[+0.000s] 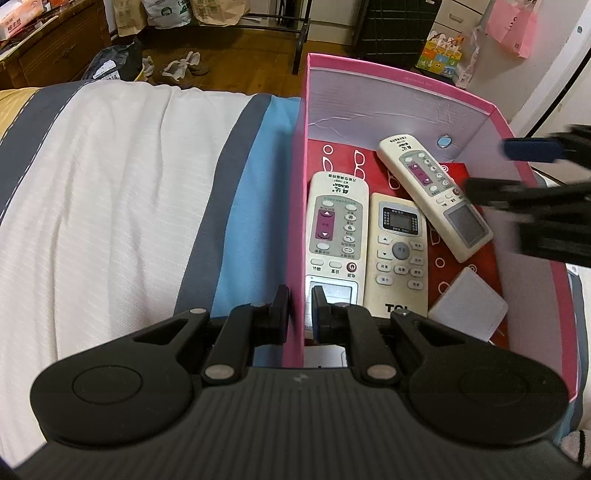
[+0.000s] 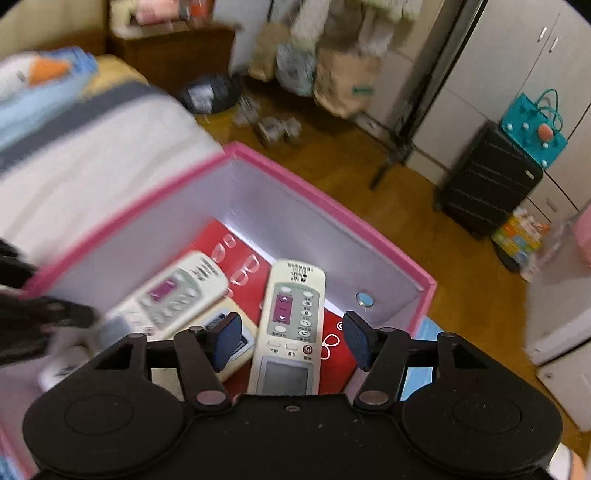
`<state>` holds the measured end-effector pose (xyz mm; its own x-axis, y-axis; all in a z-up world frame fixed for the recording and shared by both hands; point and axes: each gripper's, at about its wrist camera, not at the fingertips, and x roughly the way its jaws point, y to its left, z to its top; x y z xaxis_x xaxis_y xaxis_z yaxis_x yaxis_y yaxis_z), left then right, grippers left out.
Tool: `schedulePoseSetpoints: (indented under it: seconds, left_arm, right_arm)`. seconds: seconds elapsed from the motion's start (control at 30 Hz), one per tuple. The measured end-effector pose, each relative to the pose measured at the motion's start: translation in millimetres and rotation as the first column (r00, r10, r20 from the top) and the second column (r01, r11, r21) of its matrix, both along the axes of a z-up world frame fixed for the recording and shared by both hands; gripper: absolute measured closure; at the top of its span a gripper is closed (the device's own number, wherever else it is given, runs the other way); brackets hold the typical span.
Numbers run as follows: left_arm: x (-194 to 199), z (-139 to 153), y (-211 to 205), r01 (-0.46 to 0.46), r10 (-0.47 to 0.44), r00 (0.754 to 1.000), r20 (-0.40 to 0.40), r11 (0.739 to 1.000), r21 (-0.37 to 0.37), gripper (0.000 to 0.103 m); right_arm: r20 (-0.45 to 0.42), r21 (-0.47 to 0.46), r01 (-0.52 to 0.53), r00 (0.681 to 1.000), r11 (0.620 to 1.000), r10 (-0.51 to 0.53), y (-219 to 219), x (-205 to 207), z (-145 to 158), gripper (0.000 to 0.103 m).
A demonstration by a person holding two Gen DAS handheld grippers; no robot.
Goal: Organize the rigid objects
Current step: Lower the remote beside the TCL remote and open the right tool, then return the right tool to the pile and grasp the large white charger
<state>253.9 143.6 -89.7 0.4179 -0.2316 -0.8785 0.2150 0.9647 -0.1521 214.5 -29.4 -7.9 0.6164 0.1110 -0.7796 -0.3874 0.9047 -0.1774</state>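
bed (image 1: 110, 177) with white ribbed cover, grey and blue stripes, yellow edge. pink box (image 1: 295, 206) sits directly on it at the foot end, over the blue stripe. blurred plush (image 2: 40, 81) lies further up.

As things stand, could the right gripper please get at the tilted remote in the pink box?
Probably yes. The right gripper is open above the tilted remote, with nothing between them. The pink box is open-topped, and the left gripper only clamps its side wall.

Wooden floor (image 2: 424, 221), striped bedspread (image 1: 110, 203), black suitcase (image 2: 487, 181), pale wardrobe doors (image 2: 498, 66), paper bags (image 1: 210, 11)
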Motion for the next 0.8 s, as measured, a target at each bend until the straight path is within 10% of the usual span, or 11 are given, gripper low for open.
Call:
schedulePoseSetpoints:
  seconds: [0.4,0.8]
  left_arm:
    - [0.9,0.9,-4.7,-0.006,0.006,1.000,-0.006,1.000,0.024,0.093]
    - [4.0,0.5,-3.3,-0.026,0.026,0.999,-0.022,1.000,0.015,0.093]
  right_arm:
    - [-0.037,0.277,0.021,0.999,0.961,-0.011,-119.5,-60.4,57.8,0.037]
    - [-0.136,0.353,0.147,0.985,0.924,-0.104,-212.3,-71.6,0.5,0.037]
